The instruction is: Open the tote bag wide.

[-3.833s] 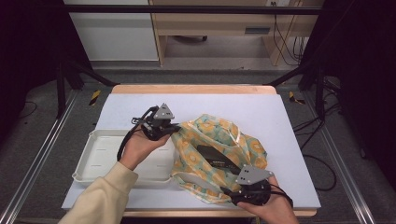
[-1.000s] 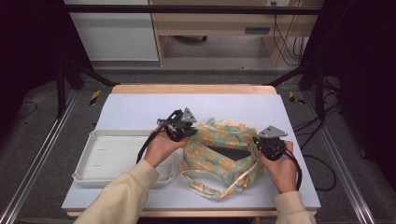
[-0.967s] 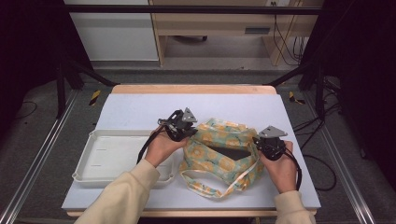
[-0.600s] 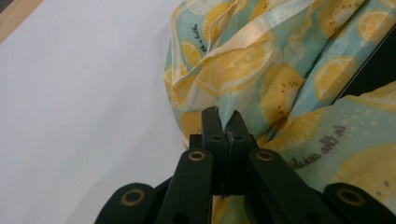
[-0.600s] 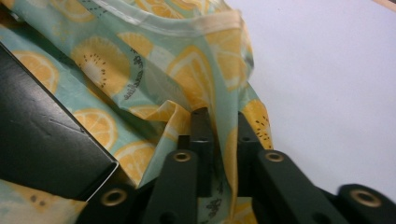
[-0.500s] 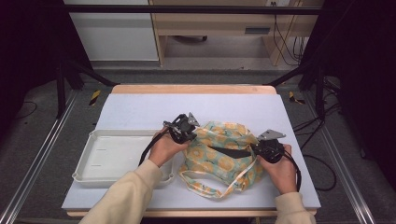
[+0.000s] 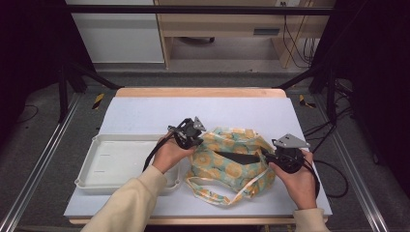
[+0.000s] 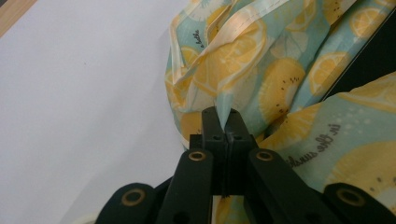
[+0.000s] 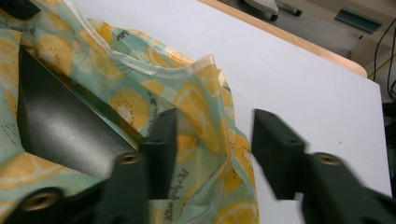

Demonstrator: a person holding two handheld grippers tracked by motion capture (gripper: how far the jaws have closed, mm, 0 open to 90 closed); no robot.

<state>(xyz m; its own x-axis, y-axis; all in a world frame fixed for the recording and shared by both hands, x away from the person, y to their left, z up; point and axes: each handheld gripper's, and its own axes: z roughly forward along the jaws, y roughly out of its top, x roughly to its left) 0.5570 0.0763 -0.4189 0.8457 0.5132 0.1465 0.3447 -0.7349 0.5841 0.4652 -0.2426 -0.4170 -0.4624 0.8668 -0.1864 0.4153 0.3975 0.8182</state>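
High view: a lemon-print bag (image 7: 231, 162) is lying on the white mat (image 7: 145, 113), just right of the white tray (image 7: 121, 162), which serves as the landmark here. The left gripper (image 7: 189, 137) is sitting at the bag's corner nearest the tray; the right gripper (image 7: 282, 155) is sitting at the bag's far side from the tray. The bag's mouth is gaping dark between them, and a strap is looping loose toward the person.

Left gripper view: the jaws are standing closed, pinching a thin fold of the bag (image 8: 261, 70) at its rim seam. The cloth is puckering and draping from the pinch; it looks light, limp, somewhat slick.

Right gripper view: the jaws are standing partly apart and have just been opening; the bag's rim (image 9: 201, 107) is lying between them, with no pad seen pressing on it. The dark lining is showing inside.

Judgement: soft cloth like this is likely slipping from a shallow pinch. The hemmed rim or the strap is giving the firmest hold; opposite rim edges are best for keeping the mouth spread.
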